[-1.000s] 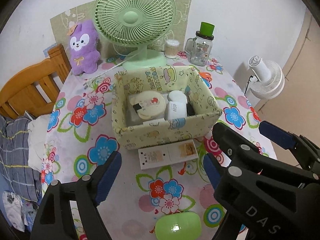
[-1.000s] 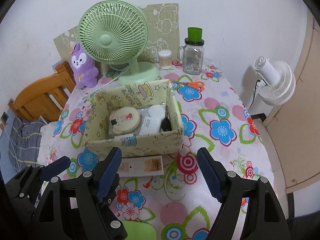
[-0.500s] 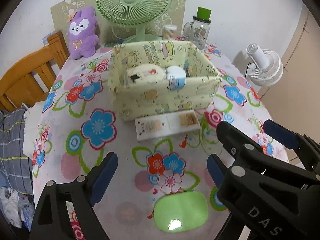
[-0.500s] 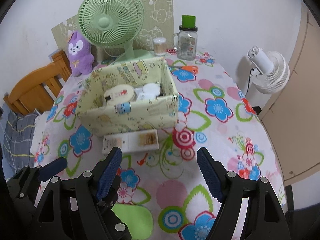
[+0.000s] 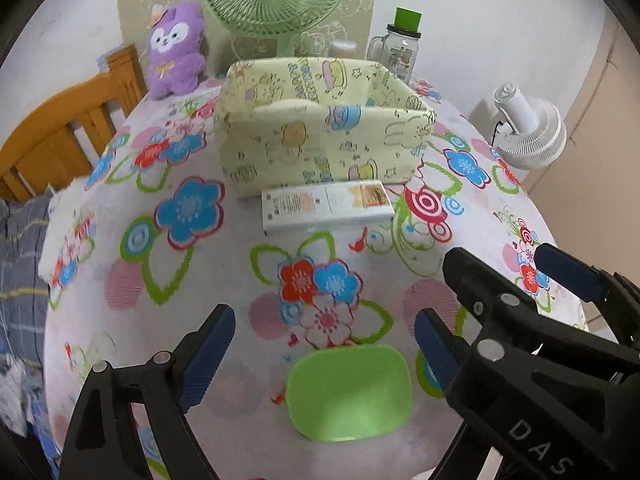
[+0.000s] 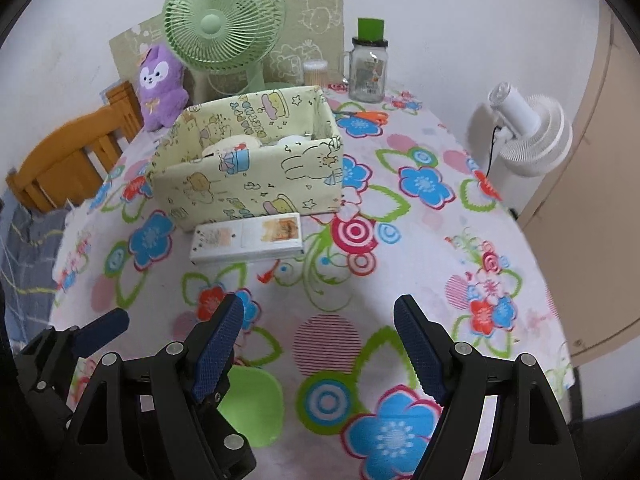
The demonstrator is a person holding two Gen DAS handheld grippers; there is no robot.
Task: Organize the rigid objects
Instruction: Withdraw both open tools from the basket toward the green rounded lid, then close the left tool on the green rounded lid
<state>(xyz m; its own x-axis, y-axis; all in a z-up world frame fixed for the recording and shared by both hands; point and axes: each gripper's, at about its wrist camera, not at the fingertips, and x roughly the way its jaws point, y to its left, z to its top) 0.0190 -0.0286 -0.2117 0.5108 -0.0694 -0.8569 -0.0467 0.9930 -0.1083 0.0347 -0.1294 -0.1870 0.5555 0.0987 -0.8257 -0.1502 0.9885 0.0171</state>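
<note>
A green rounded case (image 5: 350, 392) lies near the table's front edge, just below and between the fingers of my left gripper (image 5: 322, 338), which is open and not touching it. In the right wrist view the green case (image 6: 252, 404) sits partly hidden behind the left finger of my right gripper (image 6: 318, 318), open over bare cloth. A flat white carton (image 5: 326, 206) (image 6: 246, 240) lies in front of the yellow patterned storage box (image 5: 320, 148) (image 6: 248, 176), which holds a round cream item and white pieces. My right gripper (image 5: 508, 268) hangs beside the left one.
At the back stand a green desk fan (image 6: 224, 26), a purple plush (image 6: 162, 84), a glass jar with a green lid (image 6: 368, 68) and orange scissors (image 6: 370, 116). A wooden chair (image 5: 60, 132) is at the left, a white floor fan (image 6: 528, 136) at the right.
Both grippers have drawn back toward the table's near edge and sunk lower. The storage box looks farther off, and the green case has come fully into view between the left fingers, which spread slightly.
</note>
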